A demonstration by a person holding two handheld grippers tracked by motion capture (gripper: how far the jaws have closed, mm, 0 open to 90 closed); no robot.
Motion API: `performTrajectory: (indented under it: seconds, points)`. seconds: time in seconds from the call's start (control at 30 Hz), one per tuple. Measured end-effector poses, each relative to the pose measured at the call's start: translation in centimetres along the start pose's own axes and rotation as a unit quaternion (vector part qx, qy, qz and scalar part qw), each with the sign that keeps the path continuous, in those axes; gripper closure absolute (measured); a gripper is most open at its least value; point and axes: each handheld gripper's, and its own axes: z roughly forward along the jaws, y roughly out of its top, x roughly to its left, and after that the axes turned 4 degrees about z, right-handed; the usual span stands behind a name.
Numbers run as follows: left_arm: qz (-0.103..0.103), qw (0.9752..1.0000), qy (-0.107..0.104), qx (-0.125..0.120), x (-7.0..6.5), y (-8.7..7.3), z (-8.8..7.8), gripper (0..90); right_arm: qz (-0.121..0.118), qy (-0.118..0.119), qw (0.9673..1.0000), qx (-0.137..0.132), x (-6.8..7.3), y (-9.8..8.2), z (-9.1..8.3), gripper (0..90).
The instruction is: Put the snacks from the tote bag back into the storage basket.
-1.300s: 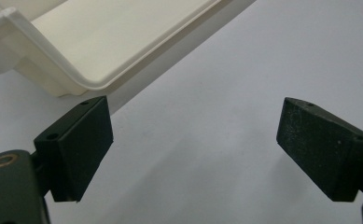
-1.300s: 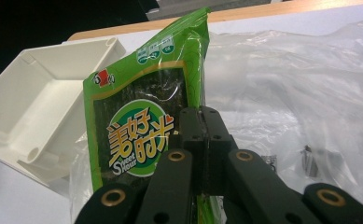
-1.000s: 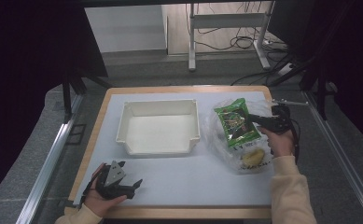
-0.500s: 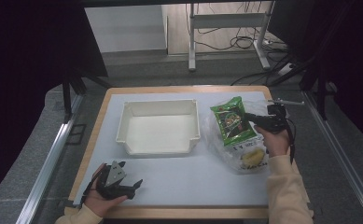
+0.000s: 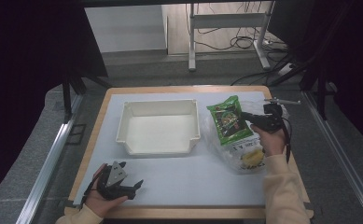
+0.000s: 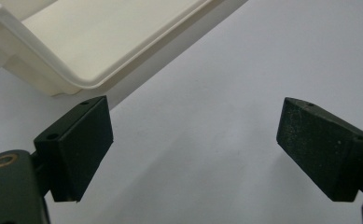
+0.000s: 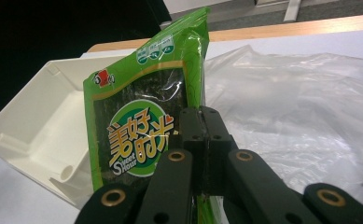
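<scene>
The right hand-held gripper [image 7: 202, 140] is clamping a green snack packet [image 7: 146, 121] beside the white tray [image 5: 158, 127]. The left hand-held gripper [image 6: 195, 144] is resting released on the table [image 5: 202, 179].

The left gripper [image 5: 135, 186] sits low near the front edge, held in the person's left hand [image 5: 102, 201], with its jaws wide apart. The right gripper [image 5: 245, 116] is held out farther by the right hand [image 5: 268, 140], its jaws pressed tight together.
</scene>
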Motion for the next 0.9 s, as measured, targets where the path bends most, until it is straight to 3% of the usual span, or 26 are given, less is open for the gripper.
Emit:
performTrajectory:
  seconds: [0.9]
  points:
    - [0.001,1.0000,-0.002,-0.001,0.0,0.0,0.0,10.9,-0.006,0.028,0.9995,-0.015,3.1,0.3,1.9,90.0]
